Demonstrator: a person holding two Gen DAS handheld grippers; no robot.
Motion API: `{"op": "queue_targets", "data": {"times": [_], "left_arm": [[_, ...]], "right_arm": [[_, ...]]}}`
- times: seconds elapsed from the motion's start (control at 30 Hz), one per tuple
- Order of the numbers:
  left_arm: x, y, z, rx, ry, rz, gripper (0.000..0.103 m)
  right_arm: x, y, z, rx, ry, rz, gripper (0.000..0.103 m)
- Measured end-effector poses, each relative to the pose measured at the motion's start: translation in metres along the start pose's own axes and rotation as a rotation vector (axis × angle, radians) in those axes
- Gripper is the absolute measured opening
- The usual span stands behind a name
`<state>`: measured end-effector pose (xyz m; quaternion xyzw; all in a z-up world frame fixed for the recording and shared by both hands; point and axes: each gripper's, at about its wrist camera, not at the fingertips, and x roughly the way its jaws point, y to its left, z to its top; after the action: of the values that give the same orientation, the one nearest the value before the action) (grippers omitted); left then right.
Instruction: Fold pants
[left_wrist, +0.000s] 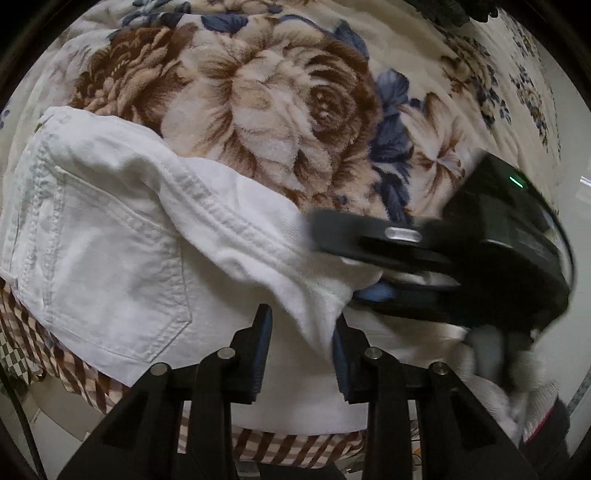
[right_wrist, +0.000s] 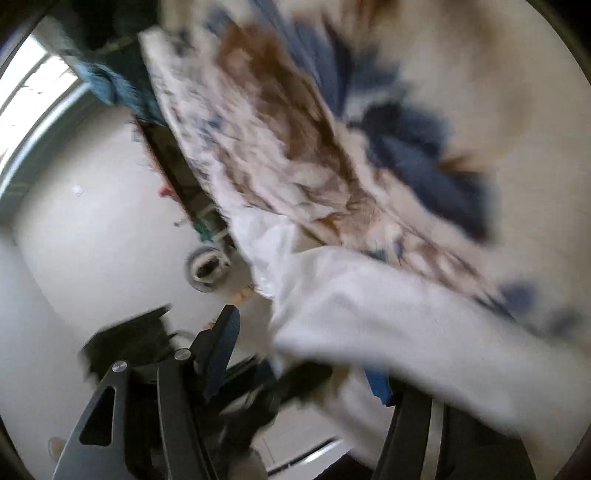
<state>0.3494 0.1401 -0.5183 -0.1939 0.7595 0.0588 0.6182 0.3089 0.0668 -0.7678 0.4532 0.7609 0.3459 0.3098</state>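
White pants (left_wrist: 110, 236) lie on a floral blanket (left_wrist: 258, 103), back pocket up, at the left of the left wrist view. My left gripper (left_wrist: 301, 343) has its jaws apart around a fold of the white fabric, with a gap showing. My right gripper (left_wrist: 369, 258) is at the right, one finger above and one below the pants' edge. In the blurred right wrist view the white pants (right_wrist: 388, 314) drape over the right gripper (right_wrist: 306, 354), hiding its right finger; the left finger (right_wrist: 221, 343) stands free.
A brown checked cloth (left_wrist: 280, 446) lies under the pants at the bed's near edge. The blanket's edge (right_wrist: 258, 155) hangs over a pale floor (right_wrist: 92, 240) with a round drain (right_wrist: 207, 267). A window is at far left.
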Motion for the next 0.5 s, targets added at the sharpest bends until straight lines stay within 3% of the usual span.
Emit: {"op": "queue_targets", "data": {"times": [0.07, 0.1, 0.13, 0.2, 0.3, 0.4, 0.5], "left_arm": [[-0.005, 0.004, -0.006, 0.013, -0.005, 0.017, 0.03], [-0.008, 0.003, -0.008, 0.03, -0.015, 0.036, 0.031], [-0.012, 0.002, -0.011, 0.06, -0.033, 0.061, 0.035], [-0.023, -0.002, -0.013, 0.106, -0.077, 0.102, 0.052], [-0.028, -0.006, -0.018, 0.17, -0.1, 0.141, 0.055], [-0.031, -0.004, -0.02, 0.172, -0.07, 0.123, 0.055], [-0.037, 0.006, -0.031, 0.16, -0.064, 0.118, 0.056]], "right_arm": [[0.009, 0.009, 0.003, -0.037, 0.0, -0.054, 0.054], [0.011, 0.015, 0.003, -0.06, 0.001, -0.072, 0.025], [0.008, 0.021, 0.002, -0.074, -0.008, -0.071, 0.02], [0.001, 0.032, -0.001, -0.106, -0.018, -0.057, 0.02], [0.002, 0.034, 0.0, -0.102, -0.001, -0.048, 0.02], [0.005, 0.031, 0.01, -0.105, -0.006, -0.121, 0.02], [-0.005, 0.03, 0.023, -0.083, -0.043, -0.115, 0.02]]}}
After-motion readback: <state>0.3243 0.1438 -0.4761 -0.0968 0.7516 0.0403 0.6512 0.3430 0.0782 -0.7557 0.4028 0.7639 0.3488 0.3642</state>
